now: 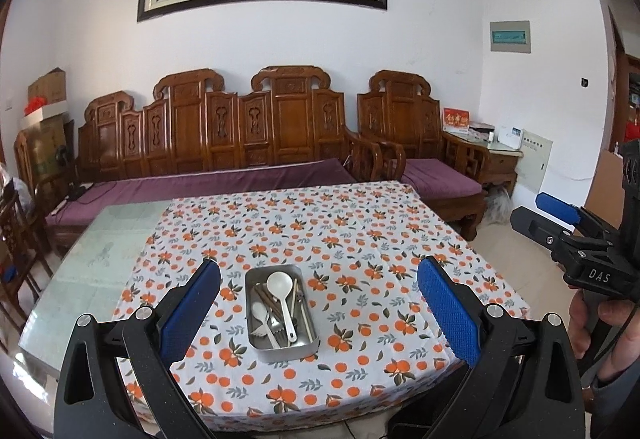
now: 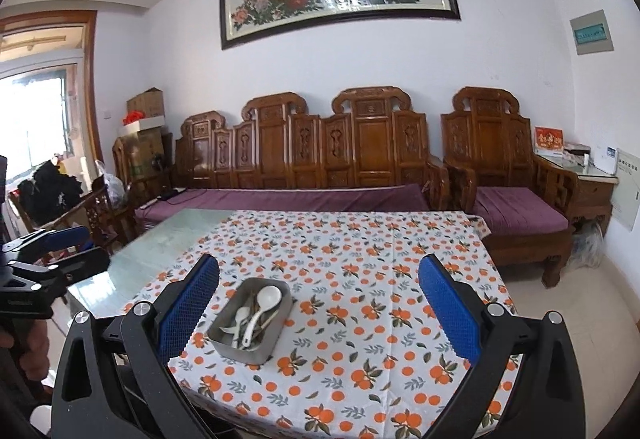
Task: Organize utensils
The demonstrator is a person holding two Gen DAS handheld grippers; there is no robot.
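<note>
Both the left claw (image 1: 318,313) and the right claw (image 2: 319,313) hang released and empty above the worktop (image 1: 360,235). Between them, on the orange-print cloth, sits a metal tray (image 1: 256,347) heaped with utensils (image 1: 276,313). A careful descent onto the smooth white spoon (image 1: 282,297) handle seems wisest, since everything lies tangled
</note>
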